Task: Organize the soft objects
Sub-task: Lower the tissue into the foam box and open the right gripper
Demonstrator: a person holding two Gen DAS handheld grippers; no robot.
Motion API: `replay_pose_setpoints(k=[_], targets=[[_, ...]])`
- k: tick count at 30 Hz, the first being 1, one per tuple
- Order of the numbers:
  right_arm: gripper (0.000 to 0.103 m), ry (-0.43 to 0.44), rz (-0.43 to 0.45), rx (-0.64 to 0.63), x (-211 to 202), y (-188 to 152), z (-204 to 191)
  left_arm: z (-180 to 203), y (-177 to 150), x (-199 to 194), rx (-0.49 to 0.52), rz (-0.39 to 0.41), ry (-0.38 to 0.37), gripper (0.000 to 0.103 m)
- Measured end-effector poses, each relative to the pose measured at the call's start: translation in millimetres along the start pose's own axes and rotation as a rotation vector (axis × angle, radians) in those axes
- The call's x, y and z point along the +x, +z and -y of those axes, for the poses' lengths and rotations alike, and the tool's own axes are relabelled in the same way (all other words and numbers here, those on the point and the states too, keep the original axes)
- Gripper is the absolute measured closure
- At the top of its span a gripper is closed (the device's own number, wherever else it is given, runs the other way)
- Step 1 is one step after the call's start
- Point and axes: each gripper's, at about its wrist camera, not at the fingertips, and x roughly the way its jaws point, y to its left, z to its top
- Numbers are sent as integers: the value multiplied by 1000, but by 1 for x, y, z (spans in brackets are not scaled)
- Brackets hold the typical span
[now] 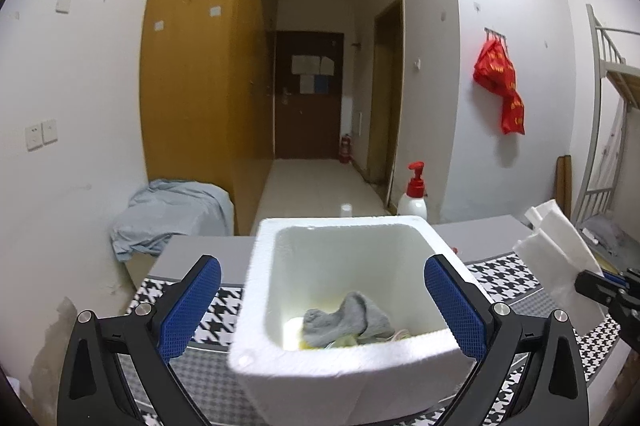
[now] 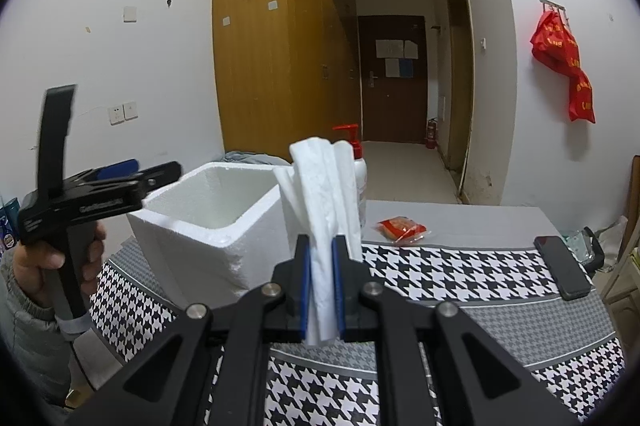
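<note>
While the left gripper (image 1: 322,306) hangs over the white foam box (image 1: 264,290) with its blue-padded jaws spread wide and gripping nothing, the right gripper (image 2: 321,286) is clamped on a folded white tissue (image 2: 324,194), which stands up out of the pinch like a loose fan. In the left wrist view that same tissue (image 1: 556,250) shows at the far right edge, held off to the side of the box and apart from it, above the black-and-white houndstooth cloth (image 1: 516,278) that covers the table.

Inside the box a crumpled grey sock (image 1: 348,318) lies on the bottom, near the front wall, on top of some pale, yellowish bits — too jumbled to tell what they are.

From the right wrist view the box (image 2: 208,218) sits left of the tissue, and the person's left hand (image 2: 52,266) grips the handle of the left gripper (image 2: 132,174) just beside the box's near-left corner. A pump bottle with a red top (image 2: 354,154) stands behind the box. A small red packet (image 2: 402,228) lies on the bare grey tabletop beyond the cloth's edge, and a dark phone (image 2: 562,268) rests flat on the cloth near the right edge.
</note>
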Motion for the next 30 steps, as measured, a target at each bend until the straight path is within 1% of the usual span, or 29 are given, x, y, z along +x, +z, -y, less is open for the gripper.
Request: replay_pose_setpoints(k=[4, 9, 14, 20, 30], targets=[[90, 11, 3, -19, 4, 4, -5, -6, -3, -14, 14, 23, 26, 1], [90, 24, -4, -27, 11, 7, -11, -16, -8, -24, -1, 32, 44, 1], [90, 17, -6, -36, 16, 12, -18, -23, -12, -30, 5, 38, 91, 1], [90, 15, 11, -44, 18, 21, -27, -36, -20, -31, 5, 28, 88, 1], [90, 36, 7, -74, 31, 34, -52, -53, -31, -34, -16, 11, 72, 1]])
